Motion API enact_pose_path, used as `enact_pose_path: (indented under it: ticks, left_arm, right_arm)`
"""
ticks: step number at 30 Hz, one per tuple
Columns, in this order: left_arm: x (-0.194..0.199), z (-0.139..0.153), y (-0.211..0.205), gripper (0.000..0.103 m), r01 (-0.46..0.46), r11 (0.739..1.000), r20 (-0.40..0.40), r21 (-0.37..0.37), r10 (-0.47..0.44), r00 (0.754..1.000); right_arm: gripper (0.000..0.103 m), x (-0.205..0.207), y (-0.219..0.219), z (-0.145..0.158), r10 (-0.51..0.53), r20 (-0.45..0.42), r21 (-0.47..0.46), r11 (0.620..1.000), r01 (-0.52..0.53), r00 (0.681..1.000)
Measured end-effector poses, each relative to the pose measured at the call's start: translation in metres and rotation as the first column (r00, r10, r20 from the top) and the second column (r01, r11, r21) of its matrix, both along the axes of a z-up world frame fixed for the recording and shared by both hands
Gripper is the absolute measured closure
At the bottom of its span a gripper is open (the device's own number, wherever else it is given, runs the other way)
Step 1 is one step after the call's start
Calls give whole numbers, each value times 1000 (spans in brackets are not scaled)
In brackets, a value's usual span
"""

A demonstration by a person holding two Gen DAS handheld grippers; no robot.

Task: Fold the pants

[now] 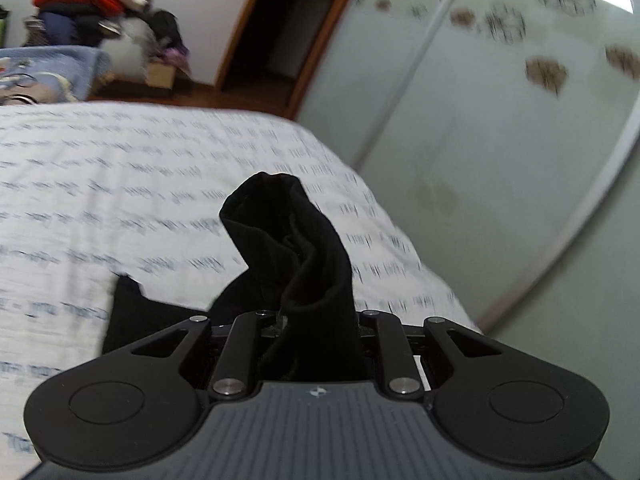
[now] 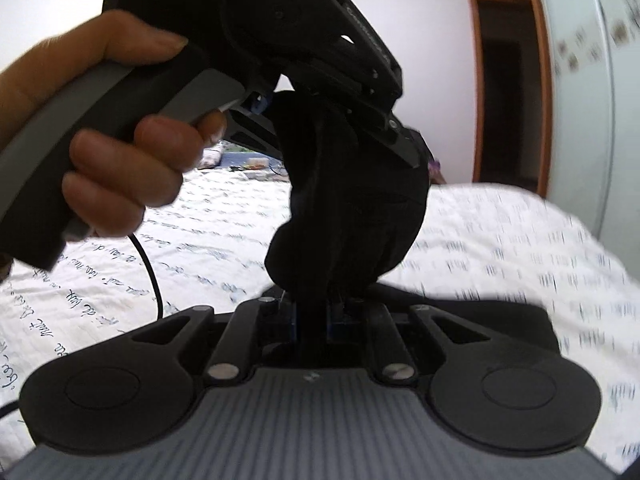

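Note:
The black pants point(image 1: 296, 240) are bunched and lifted above the bed. My left gripper point(image 1: 316, 320) is shut on a bundle of the black cloth, which stands up in front of it; more cloth hangs down at the left point(image 1: 132, 312). In the right wrist view my right gripper point(image 2: 316, 308) is shut on the same pants point(image 2: 348, 208). The left gripper point(image 2: 384, 120), held by a hand point(image 2: 120, 152), grips the cloth just above and ahead of the right one. The fingertips of both are hidden by cloth.
A white bedspread with printed script point(image 1: 120, 184) covers the bed below. A glass sliding wardrobe point(image 1: 480, 120) stands at the right, an open doorway point(image 1: 288, 24) beyond. A pile of clothes point(image 1: 88, 4) sits at the far left. A cable point(image 2: 152, 272) hangs from the left gripper.

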State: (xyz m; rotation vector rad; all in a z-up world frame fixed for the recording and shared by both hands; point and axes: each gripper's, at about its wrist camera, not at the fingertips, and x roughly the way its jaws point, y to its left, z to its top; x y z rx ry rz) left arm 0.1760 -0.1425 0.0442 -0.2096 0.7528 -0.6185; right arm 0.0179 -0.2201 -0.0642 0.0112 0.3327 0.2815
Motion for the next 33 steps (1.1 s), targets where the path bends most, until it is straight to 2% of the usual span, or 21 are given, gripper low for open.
enact_pose_path:
  ticks: [5, 8, 9, 11, 12, 13, 14, 15, 18, 21, 24, 26, 28, 31, 33]
  left_arm:
    - [-1, -25, -39, 84, 120, 990, -48, 75, -116, 992]
    - [0, -36, -53, 76, 147, 985, -104, 89, -138, 985]
    - [1, -38, -53, 75, 150, 985, -119, 80, -140, 983]
    - [1, -37, -50, 71, 163, 987, -143, 14, -159, 977]
    - [0, -36, -47, 65, 171, 985, -144, -26, -173, 974]
    - [-1, -32, -43, 58, 175, 983, -137, -57, -182, 974]
    - [-4, -28, -40, 38, 174, 982, -117, -77, -182, 976]
    - [-7, -24, -35, 27, 160, 983, -83, -88, -168, 982]
    - [-18, -14, -19, 25, 104, 992, 2, -68, -104, 995]
    - [-17, -19, 0, 25, 56, 997, -8, -44, -56, 998]
    - [-17, -37, 22, 25, 13, 1000, -59, -16, -13, 998]
    - [-21, -48, 40, 25, -16, 1000, -83, 0, 16, 996]
    - [-27, -61, 50, 25, -40, 999, -82, 22, 41, 996]
    - [-35, -76, 50, 25, -40, 997, -88, 71, 46, 995]
    - [-39, -82, 38, 25, 12, 997, -96, 75, -4, 995]
  right_arm:
    - [91, -3, -24, -18, -34, -52, 69, 997, 37, 998]
    - [89, -2, -44, -25, -40, -108, 151, 987, 57, 993]
    - [85, -2, -50, -28, -42, -127, 179, 982, 64, 991]
    - [79, -3, -64, -32, -52, -161, 221, 971, 87, 986]
    - [77, -3, -70, -34, -57, -176, 235, 967, 98, 983]
    - [76, -2, -75, -37, -60, -194, 255, 961, 109, 979]
    - [76, -2, -82, -40, -54, -215, 287, 951, 116, 975]
    - [75, -2, -88, -43, -46, -234, 323, 938, 123, 971]
    - [70, -2, -107, -52, -26, -278, 415, 898, 144, 960]
    - [66, -10, -121, -53, -3, -303, 466, 872, 150, 953]
    - [61, -21, -134, -45, 16, -311, 427, 896, 125, 950]
    - [62, -38, -140, -33, 26, -295, 339, 938, 79, 955]
    - [62, -57, -146, -18, -14, -260, 257, 963, 84, 965]
    - [62, -70, -163, -2, -76, -222, 249, 960, 131, 972]
    - [61, -67, -168, -2, -104, -228, 262, 951, 164, 968]
